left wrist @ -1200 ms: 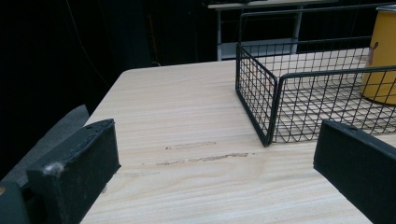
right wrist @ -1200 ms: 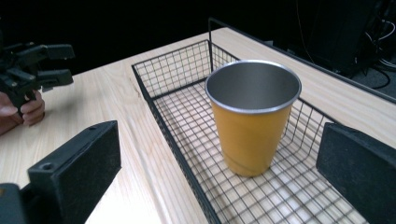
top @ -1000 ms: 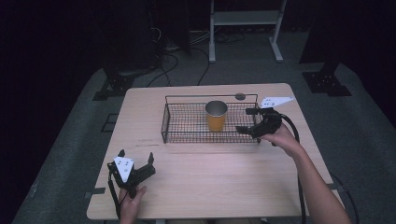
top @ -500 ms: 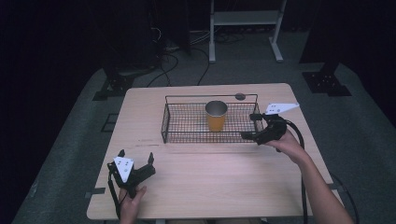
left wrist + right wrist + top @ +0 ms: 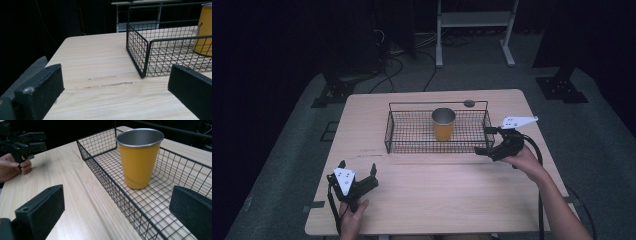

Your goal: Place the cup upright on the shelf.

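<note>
An orange metal cup [image 5: 444,124] stands upright in a black wire basket [image 5: 412,134] at the middle of the wooden table [image 5: 437,200]. My right gripper [image 5: 483,140] hovers open just off the basket's near right corner, its jaws pointing left at it. In the right gripper view the cup [image 5: 138,160] sits inside the basket wall [image 5: 100,177], ahead of the open jaws. My left gripper [image 5: 357,166] rests open near the table's front left, holding nothing. The left gripper view shows the basket's corner [image 5: 145,55] and the cup's edge [image 5: 205,30] far ahead to the right.
A small dark round spot [image 5: 469,103] lies on the table behind the basket. A white metal stand [image 5: 472,30] and cables are on the floor beyond the table. Bare wood stretches between the two grippers along the front.
The right gripper has drawn back from the basket's right end, a little toward the table's near edge. The cup, basket and left gripper have stayed put.
</note>
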The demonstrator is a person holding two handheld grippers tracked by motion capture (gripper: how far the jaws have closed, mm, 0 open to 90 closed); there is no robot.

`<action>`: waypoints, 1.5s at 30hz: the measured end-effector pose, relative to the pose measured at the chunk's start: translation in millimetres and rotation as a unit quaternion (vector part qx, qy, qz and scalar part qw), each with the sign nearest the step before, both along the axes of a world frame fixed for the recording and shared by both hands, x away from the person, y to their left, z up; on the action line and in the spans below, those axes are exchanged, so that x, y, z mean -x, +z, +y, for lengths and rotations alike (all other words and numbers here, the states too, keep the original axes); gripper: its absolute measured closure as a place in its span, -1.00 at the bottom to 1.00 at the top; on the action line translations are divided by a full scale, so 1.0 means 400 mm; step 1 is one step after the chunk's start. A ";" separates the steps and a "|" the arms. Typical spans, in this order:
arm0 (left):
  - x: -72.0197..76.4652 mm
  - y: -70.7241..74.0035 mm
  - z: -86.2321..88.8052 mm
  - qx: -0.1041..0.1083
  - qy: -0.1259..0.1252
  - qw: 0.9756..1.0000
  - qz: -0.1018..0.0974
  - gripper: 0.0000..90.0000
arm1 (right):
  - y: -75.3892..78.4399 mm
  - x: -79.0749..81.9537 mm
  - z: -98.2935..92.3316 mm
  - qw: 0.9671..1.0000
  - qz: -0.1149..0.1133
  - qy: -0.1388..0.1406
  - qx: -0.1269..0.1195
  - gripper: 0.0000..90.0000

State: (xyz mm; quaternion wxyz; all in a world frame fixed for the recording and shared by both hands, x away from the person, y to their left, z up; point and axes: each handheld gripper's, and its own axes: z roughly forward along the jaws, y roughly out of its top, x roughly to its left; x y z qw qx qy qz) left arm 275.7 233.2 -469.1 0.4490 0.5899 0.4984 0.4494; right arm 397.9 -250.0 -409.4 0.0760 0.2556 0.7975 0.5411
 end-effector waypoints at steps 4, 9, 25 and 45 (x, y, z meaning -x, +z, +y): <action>0.000 0.000 -0.001 -0.002 -0.001 1.000 0.000 -1.00 | -0.010 0.012 -0.006 1.000 0.002 0.000 0.003 -1.00; 0.000 0.000 0.000 -0.001 -0.001 1.000 0.001 -1.00 | -0.019 0.029 -0.015 1.000 0.003 -0.002 0.002 -1.00; 0.000 0.000 0.000 0.000 -0.001 1.000 0.000 -1.00 | -0.050 0.076 -0.037 1.000 0.011 -0.007 -0.004 -1.00; 0.001 0.000 0.000 0.000 0.000 1.000 0.000 -1.00 | -0.075 0.131 -0.071 1.000 0.011 -0.016 -0.011 -1.00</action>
